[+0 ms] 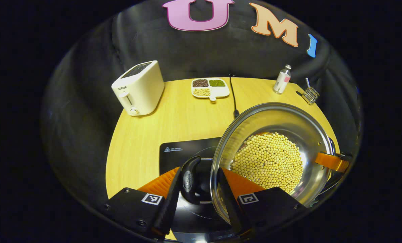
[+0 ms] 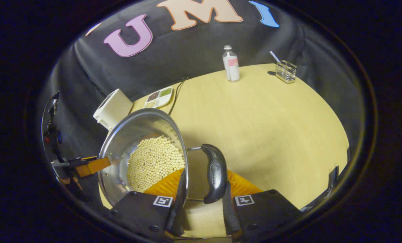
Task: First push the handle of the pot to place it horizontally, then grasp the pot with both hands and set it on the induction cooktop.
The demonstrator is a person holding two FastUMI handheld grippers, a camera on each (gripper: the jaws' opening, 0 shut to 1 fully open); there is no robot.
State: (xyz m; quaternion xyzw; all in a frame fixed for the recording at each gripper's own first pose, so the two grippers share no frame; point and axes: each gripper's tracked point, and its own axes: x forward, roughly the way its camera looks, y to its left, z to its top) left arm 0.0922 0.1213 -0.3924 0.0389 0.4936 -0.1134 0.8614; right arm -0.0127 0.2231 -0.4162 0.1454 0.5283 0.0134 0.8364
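Now both grippers, left (image 1: 198, 189) and right (image 2: 202, 189), clamp the pot's (image 1: 271, 135) side handles, above the cooktop (image 1: 180, 152).

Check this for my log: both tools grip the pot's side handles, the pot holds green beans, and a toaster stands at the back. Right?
One slip: the pot holds pale yellow beans, as the left gripper view shows. The left tool and right tool do grip its handles, and the toaster stands at the back.

"SUPOR" on toaster (image 1: 138, 88) front
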